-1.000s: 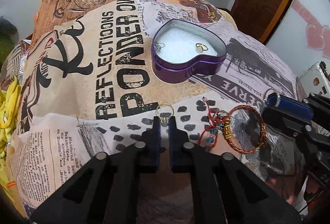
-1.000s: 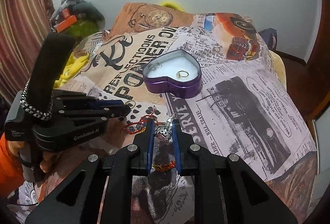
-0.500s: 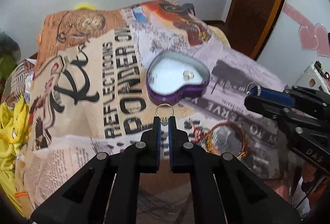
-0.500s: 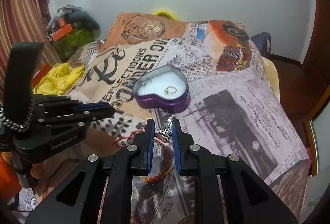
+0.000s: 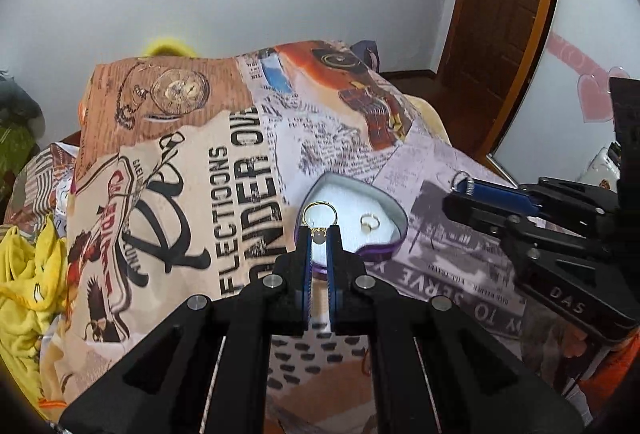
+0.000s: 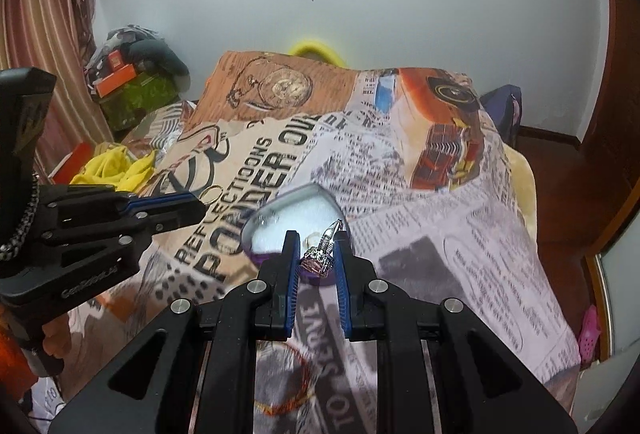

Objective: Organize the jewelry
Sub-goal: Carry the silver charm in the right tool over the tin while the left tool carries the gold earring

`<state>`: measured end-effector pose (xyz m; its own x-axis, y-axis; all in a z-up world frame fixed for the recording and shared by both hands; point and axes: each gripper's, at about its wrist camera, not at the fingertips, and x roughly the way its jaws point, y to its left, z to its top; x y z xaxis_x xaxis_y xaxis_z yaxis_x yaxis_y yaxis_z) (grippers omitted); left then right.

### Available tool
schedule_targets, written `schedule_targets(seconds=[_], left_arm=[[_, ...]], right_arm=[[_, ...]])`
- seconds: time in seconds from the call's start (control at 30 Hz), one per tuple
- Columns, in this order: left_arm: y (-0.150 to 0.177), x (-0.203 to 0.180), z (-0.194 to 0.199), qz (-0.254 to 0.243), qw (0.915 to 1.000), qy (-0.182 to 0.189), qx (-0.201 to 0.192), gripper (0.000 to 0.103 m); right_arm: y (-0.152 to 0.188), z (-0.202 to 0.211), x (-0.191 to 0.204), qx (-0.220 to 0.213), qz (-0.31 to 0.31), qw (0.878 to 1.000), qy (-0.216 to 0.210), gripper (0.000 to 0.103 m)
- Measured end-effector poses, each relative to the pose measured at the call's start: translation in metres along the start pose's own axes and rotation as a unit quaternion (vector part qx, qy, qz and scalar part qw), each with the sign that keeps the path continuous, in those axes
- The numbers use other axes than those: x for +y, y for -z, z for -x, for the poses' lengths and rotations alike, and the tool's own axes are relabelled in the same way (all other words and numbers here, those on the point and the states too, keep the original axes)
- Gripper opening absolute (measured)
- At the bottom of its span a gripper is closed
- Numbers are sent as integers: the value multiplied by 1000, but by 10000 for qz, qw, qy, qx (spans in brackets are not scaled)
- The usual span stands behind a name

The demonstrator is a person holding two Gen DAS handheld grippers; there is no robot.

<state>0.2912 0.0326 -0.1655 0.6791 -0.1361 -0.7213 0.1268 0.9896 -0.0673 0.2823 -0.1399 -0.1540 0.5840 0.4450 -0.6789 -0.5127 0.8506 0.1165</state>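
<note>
Left gripper [image 5: 319, 239] pinching a gold ring [image 5: 319, 213]; right gripper [image 6: 317, 259] clamped on a silver pink-stone ring [image 6: 319, 258]. Both poised above the purple heart tin [image 5: 384, 252], mid-bedspread. Lower inside the rim, then release gently, one after another.

Your way into the heart-shaped tin [image 5: 394, 212] is open from above; only a small gold ring [image 5: 369, 221] lies on its white lining. The left gripper [image 6: 200, 203] and right gripper [image 5: 460, 190] flank the tin, apart from each other. A red bracelet [image 6: 288, 404] lies on the bed [image 6: 460, 254] beneath you.
</note>
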Motion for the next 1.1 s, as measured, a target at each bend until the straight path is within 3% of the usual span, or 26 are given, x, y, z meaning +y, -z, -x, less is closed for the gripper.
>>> schedule_targets(seconds=[0.43,0.57,0.87,1.1], left_arm=[[-13,11,-22,48,9998,157,69,5],[-10,12,-35,33,9995,233,227,5],[-2,14,-61,85,9973,455,572,5],[-2,12,-64,-12,9968,515,612,5]], right_arm=[[-23,-27,-1,-12,140,9999,-86,15],[-27,-42,-2,203,187,9989,-367,15],[-28,-74,2,698,439,9957,-433,15],[-28,-90,-3,1001,460,9928,-474,15]])
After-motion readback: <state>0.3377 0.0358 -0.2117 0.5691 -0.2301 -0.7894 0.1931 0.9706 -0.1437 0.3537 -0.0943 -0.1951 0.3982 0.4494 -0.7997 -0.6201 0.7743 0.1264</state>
